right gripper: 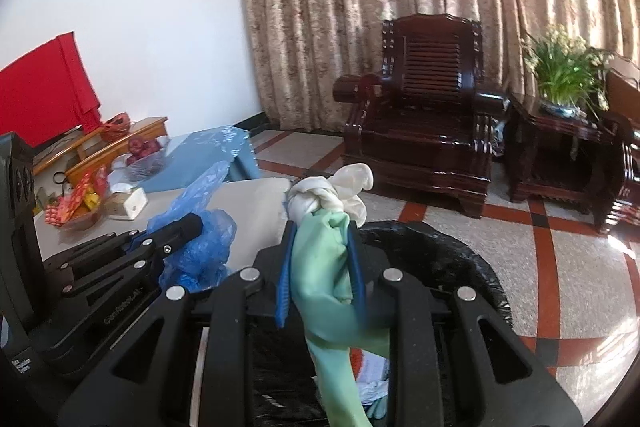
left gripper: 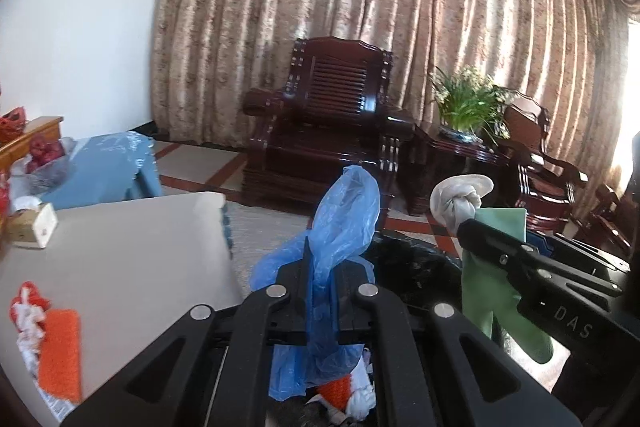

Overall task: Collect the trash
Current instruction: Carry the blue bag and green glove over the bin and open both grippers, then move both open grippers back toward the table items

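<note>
Fingers of left gripper (left gripper: 322, 291) pinched tight on blue plastic bag (left gripper: 344, 227); right gripper (right gripper: 320, 267) clamped narrowly on knotted green glove (right gripper: 324, 267), both above near black-lined bin (right gripper: 460, 259).

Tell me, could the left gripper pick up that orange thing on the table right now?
Probably not: the left gripper is shut on a blue plastic bag, so its jaws are occupied. The orange item lies uncovered on the table.

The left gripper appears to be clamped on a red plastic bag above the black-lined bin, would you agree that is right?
Not quite: the plastic bag in the left gripper is blue, not red, as the left wrist view shows. It is indeed clamped above the black-lined bin.
</note>
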Action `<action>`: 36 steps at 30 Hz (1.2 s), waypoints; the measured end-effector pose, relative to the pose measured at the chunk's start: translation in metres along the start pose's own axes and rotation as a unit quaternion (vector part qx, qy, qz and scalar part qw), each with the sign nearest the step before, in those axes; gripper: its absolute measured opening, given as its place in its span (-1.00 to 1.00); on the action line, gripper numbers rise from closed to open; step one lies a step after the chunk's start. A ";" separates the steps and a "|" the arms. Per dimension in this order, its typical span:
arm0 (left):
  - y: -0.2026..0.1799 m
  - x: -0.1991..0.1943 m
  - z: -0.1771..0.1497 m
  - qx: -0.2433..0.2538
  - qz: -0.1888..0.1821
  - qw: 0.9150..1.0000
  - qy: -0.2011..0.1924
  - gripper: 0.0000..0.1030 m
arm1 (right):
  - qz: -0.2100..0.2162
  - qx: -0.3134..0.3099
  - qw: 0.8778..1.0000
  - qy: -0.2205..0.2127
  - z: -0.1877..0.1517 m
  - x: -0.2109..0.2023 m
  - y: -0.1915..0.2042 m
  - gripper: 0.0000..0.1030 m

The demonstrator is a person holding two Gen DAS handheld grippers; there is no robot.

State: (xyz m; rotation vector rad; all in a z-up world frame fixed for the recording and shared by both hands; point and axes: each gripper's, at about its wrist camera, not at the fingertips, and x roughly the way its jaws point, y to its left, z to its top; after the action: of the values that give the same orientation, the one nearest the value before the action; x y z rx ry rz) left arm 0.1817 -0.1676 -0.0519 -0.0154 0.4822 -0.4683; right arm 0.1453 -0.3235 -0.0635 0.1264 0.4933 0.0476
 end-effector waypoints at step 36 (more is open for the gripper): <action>0.063 -0.017 -0.003 -0.034 0.053 0.998 -0.008 0.72 | -0.068 0.049 0.996 -0.007 -0.026 0.009 -0.022 0.90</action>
State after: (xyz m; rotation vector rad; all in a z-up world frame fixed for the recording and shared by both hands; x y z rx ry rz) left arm 0.1942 -0.1030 -0.0545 -0.0586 0.4815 -0.3471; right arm 0.1415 -0.3422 -0.0933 0.1879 0.4886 -0.1111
